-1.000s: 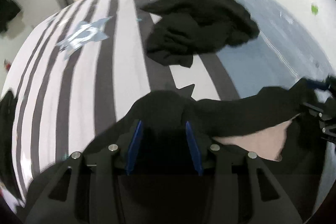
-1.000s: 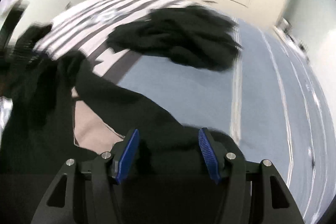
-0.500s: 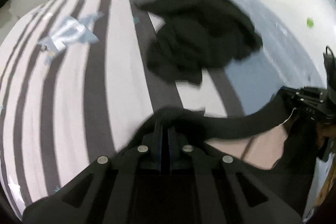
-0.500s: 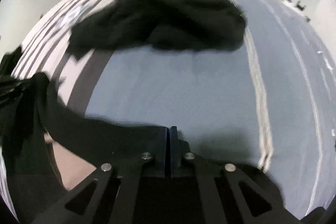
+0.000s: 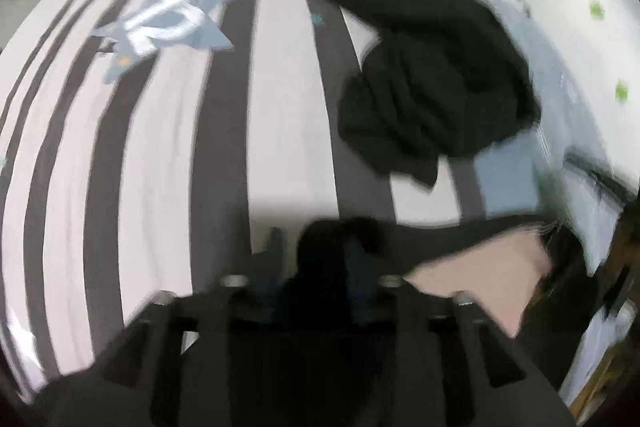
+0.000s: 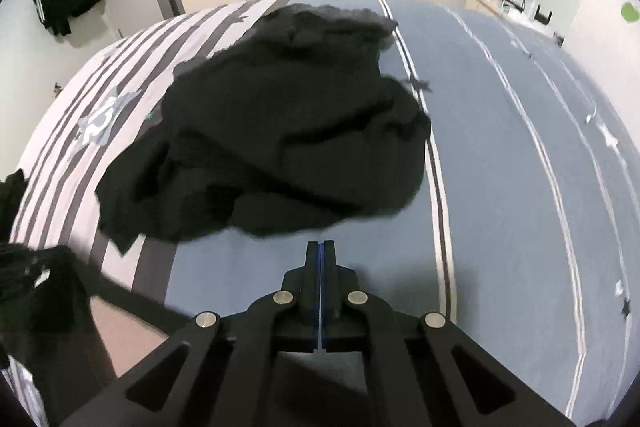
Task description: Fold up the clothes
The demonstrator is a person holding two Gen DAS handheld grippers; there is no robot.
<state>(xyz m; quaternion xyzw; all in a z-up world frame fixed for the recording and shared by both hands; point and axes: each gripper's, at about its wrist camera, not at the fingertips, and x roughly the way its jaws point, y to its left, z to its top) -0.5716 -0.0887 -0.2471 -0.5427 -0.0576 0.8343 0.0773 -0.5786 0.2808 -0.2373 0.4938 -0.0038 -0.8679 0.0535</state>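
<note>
Black garment [image 5: 460,239] stretched sideways between 2 tools, long axis left-right, near bed [image 6: 500,155] edge. Left tool [image 5: 316,267]: fingers parted, black cloth bunched between; real grip cannot be told through blur. Right tool [image 6: 320,259] clenched; cloth there hidden. Crumpled black pile [image 6: 280,147] lies straight ahead, nearer right tool.

You've got a black garment [image 6: 280,131] crumpled in a heap mid-bed [image 6: 500,147], straddling the striped/blue seam. A 2nd black garment [image 5: 460,239], pinkish lining showing, hangs stretched at the bed's near edge w/ a bunched corner.
</note>
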